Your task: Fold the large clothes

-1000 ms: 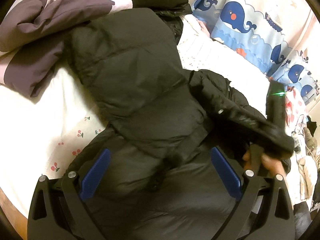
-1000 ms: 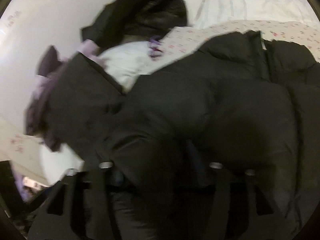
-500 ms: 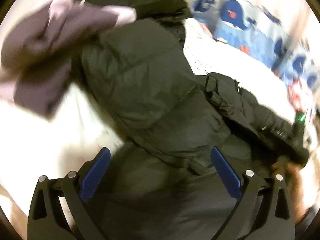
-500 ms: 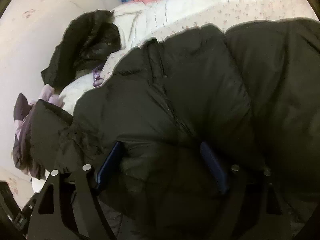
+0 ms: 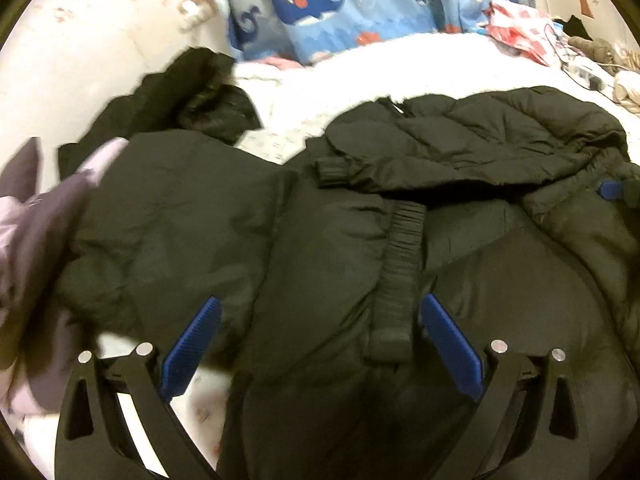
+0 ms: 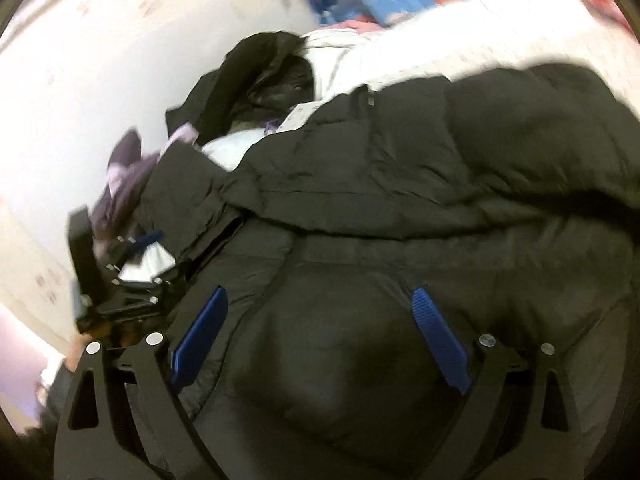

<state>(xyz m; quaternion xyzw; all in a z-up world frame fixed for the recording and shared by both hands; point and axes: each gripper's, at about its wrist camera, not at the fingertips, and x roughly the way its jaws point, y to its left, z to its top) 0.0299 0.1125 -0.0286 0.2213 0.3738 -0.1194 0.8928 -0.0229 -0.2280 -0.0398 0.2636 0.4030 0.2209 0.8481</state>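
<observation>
A large black puffer jacket (image 5: pixel 320 240) lies spread on the bed, with a sleeve (image 5: pixel 460 148) folded across its upper part and a ribbed cuff (image 5: pixel 400 264) lying down the middle. My left gripper (image 5: pixel 320 332) is open just above the jacket's lower part, the cuff between its blue pads. My right gripper (image 6: pixel 320 324) is open over the same jacket (image 6: pixel 400 200), empty. The left gripper also shows at the left of the right wrist view (image 6: pixel 120 280).
A purple and lilac garment (image 5: pixel 36 240) lies at the left. Another black garment (image 5: pixel 192 92) is heaped at the back by the wall. White bedding (image 5: pixel 400 64) and a whale-print pillow (image 5: pixel 340 0) lie behind. Clutter (image 5: pixel 520 28) sits far right.
The right gripper has let go of the sleeve, which now lies folded across the jacket. Both views have swung towards the head of the bed. Both grippers are open.
</observation>
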